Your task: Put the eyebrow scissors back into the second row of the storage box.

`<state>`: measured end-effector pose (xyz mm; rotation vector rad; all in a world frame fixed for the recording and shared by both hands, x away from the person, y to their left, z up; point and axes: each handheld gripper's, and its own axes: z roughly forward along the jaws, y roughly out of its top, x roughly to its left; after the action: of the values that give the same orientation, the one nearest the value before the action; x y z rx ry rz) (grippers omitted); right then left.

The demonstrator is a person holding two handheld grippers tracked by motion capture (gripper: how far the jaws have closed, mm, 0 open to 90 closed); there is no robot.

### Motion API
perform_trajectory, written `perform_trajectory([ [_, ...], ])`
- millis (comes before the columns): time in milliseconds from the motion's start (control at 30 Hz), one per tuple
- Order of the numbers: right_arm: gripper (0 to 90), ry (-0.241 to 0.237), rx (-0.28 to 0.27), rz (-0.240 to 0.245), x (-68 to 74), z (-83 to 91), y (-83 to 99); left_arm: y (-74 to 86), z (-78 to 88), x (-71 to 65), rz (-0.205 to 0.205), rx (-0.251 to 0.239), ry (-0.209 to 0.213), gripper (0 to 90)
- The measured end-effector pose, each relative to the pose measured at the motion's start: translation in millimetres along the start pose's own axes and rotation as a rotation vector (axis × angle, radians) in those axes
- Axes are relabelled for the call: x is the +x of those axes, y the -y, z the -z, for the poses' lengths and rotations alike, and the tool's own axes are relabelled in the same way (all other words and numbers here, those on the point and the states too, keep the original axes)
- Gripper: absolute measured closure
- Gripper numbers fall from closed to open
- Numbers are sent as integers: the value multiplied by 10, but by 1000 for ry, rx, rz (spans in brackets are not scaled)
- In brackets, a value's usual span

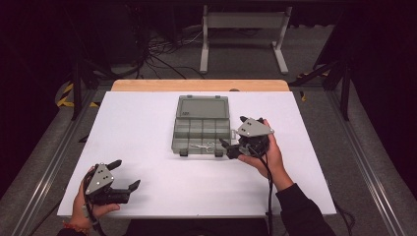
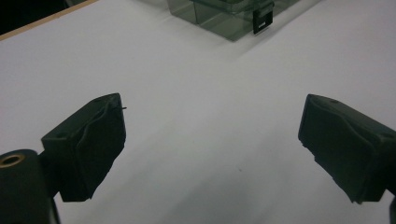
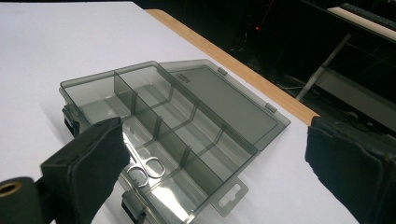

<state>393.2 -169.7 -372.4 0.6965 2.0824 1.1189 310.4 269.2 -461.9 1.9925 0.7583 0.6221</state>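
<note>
Both claws are spread and empty, the right claw [image 1: 235, 142] beside the open, light but brittle compartment box [image 3: 187, 126] mid-bench holding small slippery scissors [image 3: 145, 169], the left claw [image 1: 123, 174] well apart.

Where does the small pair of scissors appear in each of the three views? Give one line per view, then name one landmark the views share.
High view: the scissors lie in the front row of the open organiser box, mid-table.
Left gripper view: no scissors here; just a corner of the box at the top edge.
Right gripper view: the scissors sit low and left of centre, beside the left jaw of the tongs.
Shared landmark: the box's black latch.
</note>
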Motion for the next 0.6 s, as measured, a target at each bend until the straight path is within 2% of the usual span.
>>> perform_trajectory([
  [167,58,-5,21,12,-1,59,28,1,1,-2,1,-1,0,83],
  [333,58,-19,32,-2,0,106,67,-2,-2,-5,0,2,-2,82],
  [400,62,-4,28,20,6,124,103,-2,-5,-7,0,0,-2,82],
  [600,62,-7,32,32,23,148,156,-17,-28,10,6,-7,4,82],
])
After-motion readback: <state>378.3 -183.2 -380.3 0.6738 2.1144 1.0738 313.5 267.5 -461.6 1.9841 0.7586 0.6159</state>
